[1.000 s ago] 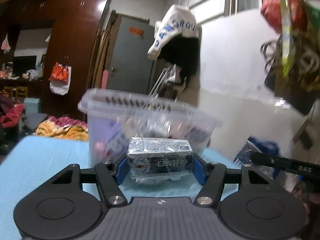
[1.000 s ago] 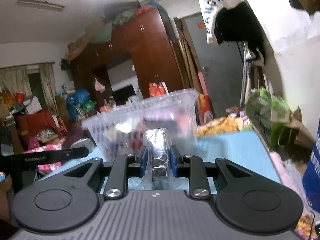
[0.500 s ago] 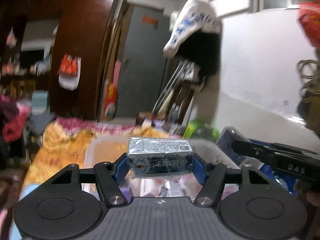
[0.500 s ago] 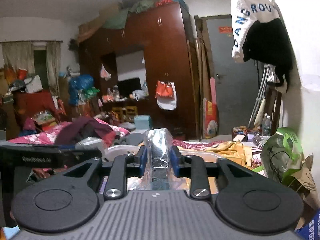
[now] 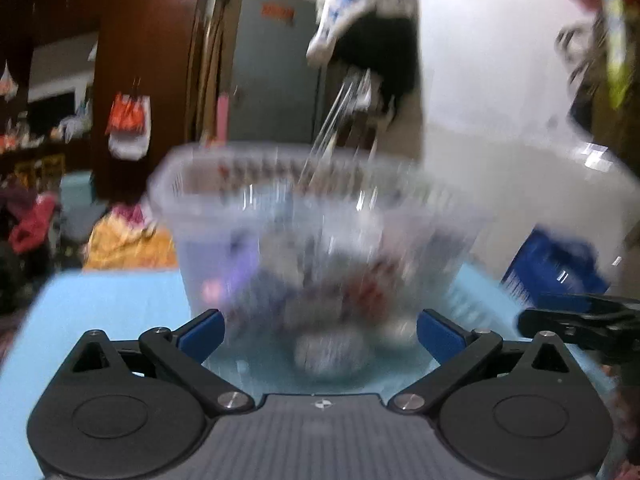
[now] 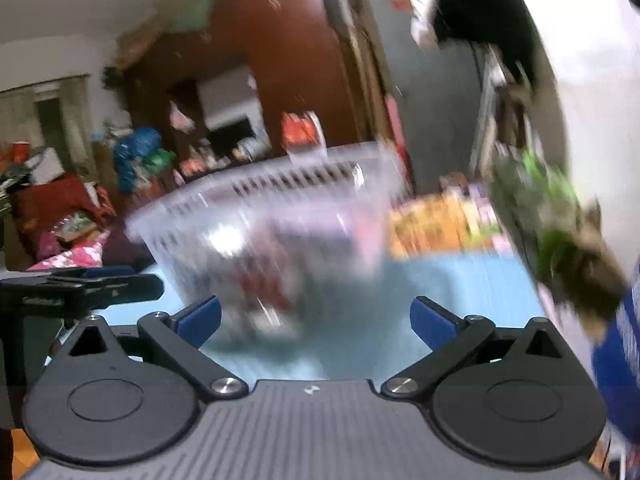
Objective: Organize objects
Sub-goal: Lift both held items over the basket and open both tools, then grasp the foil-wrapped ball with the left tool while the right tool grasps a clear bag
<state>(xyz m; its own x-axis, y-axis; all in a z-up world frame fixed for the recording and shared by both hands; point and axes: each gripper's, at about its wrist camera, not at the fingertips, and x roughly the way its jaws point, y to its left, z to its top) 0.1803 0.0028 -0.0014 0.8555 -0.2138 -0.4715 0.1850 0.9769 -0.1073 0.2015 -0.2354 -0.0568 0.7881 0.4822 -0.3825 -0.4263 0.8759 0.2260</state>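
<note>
Both jaws wide apart — empty.

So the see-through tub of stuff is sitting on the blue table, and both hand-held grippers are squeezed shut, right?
Not quite. The see-through tub does sit on the blue table, but both are wide open and empty: the left wrist view shows the left hand-held gripper spread apart, and the right wrist view shows the same for the right hand-held gripper.

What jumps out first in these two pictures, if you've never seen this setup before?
The clear plastic bin, full of blurred small packets, stands on the light blue table straight ahead in both views. In front of it, the left gripper and the right gripper both gape wide with blue pads, holding nothing. Behind looms a dark red wardrobe.
</note>
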